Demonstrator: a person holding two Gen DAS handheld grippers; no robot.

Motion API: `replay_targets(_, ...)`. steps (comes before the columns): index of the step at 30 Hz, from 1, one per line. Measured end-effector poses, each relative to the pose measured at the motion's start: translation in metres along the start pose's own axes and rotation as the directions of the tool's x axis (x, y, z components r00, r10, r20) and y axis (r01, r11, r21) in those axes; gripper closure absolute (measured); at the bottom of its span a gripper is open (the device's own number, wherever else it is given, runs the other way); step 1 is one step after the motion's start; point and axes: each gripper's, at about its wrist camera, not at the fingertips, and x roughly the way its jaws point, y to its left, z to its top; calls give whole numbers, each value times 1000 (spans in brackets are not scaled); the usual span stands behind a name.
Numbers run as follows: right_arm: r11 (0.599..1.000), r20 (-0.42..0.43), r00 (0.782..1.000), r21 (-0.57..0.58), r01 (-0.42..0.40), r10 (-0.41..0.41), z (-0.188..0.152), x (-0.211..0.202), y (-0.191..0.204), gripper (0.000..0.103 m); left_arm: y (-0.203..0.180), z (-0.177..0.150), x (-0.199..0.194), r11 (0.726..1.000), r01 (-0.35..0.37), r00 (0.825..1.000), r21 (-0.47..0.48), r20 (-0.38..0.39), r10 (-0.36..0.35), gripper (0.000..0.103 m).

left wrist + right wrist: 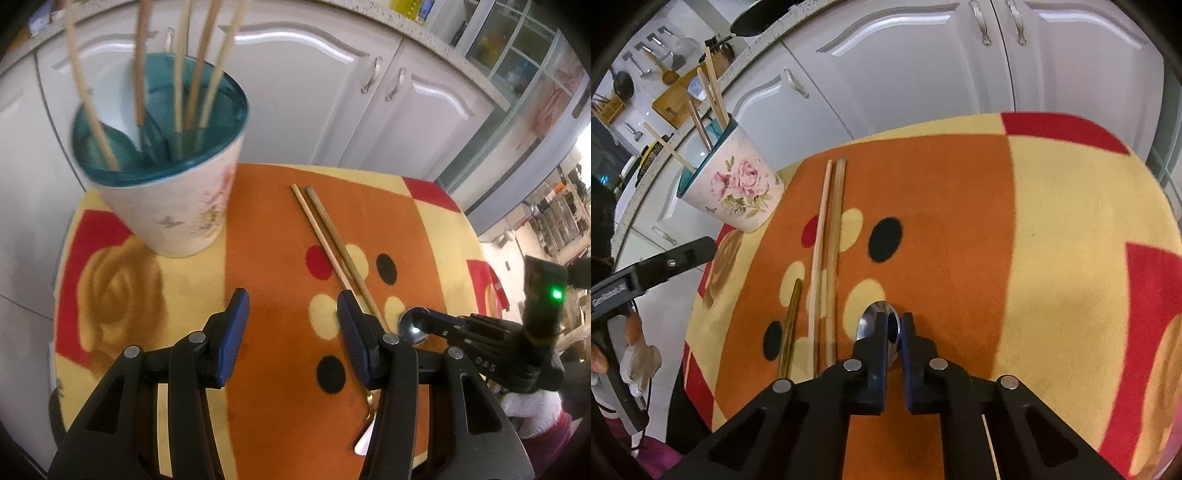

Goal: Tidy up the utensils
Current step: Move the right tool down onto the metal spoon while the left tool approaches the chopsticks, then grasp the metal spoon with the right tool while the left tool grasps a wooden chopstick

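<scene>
Looking down my right gripper (893,325), I see its jaws closed on the bowl of a metal spoon (878,321), which lies on the orange band of the patterned cloth (1071,229) covering the counter. My left gripper (291,325) hangs over the same cloth with its jaws apart and nothing between the blue pads (232,332). Just beside the spoon, two wooden chopsticks (827,254) lie side by side, nearly touching along their length, and a gold-coloured utensil handle (790,325) lies just beside them on the far side from the spoon. At the cloth's far left corner stands a floral cup (173,214) with a teal inside, holding several more wooden sticks (181,85) upright. White cabinet doors (295,92) stand behind the counter.
</scene>
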Motion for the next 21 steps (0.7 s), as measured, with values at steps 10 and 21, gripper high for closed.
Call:
replay_targets(10,998,24,999,45,47,-48,16,-11,-34,99,-16,41,64,999,-29,999,-40,-45,27,56)
replay_targets(21,999,25,999,33,22,-23,20,-7,-42,99,-18,67,108,985,-162,986,-61,-52,159,76)
